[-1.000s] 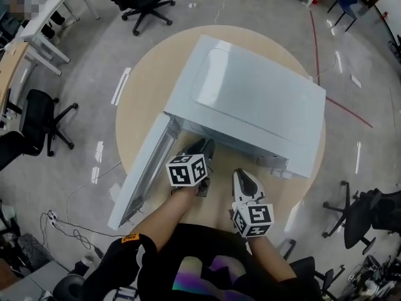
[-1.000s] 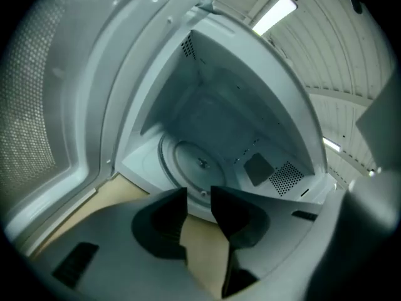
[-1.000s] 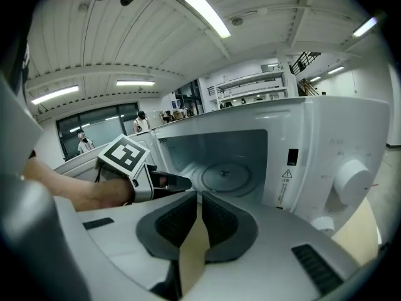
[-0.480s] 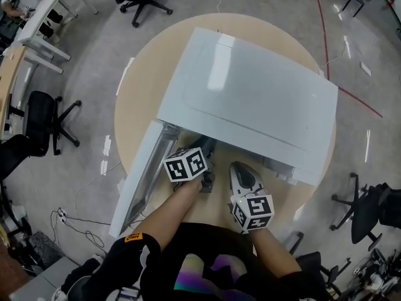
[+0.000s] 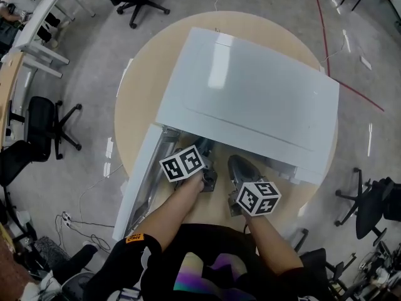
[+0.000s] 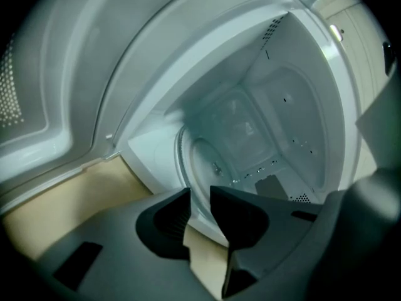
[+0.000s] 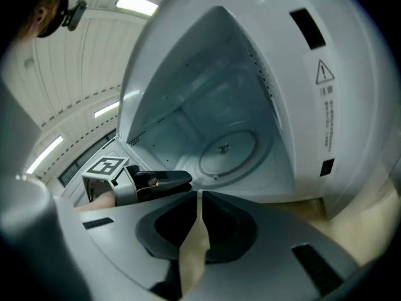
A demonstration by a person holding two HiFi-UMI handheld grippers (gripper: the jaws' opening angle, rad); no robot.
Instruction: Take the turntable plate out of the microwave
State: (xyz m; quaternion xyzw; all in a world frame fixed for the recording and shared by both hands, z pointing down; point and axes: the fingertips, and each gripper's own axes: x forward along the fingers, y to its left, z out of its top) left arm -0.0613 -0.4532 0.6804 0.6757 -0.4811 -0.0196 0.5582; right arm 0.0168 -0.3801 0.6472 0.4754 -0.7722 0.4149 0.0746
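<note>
**Both claws at the mouth of the microwave, plate not yet lifted**

My left claw (image 6: 199, 193) has its jaws spread a little, with a narrow gap and nothing clamped in it. The turntable plate (image 6: 207, 155) lies flat on the oven floor just beyond those tips, at the middle of the frame. Its near rim runs down toward the gap, though I cannot tell whether it touches. My right claw (image 7: 199, 196) has its jaws pressed together on nothing. From there the plate (image 7: 227, 150) sits further in, just above the tips and slightly right of centre.

My right gripper view also catches my left claw (image 7: 156, 182) reaching in from the lower left. Only the two claw views see into the cavity. The head view shows just the white top of the microwave (image 5: 250, 93), which hides the plate. It shows the door (image 5: 141, 180) swung open toward the lower left, the round tan table (image 5: 141, 86) beneath, and both claws, left (image 5: 203, 149) and right (image 5: 235, 162), at the opening.

Since half a second ago my right claw has crept up toward the opening and rolled, its marker cube (image 5: 258, 197) now turned. My left claw has hardly moved.
</note>
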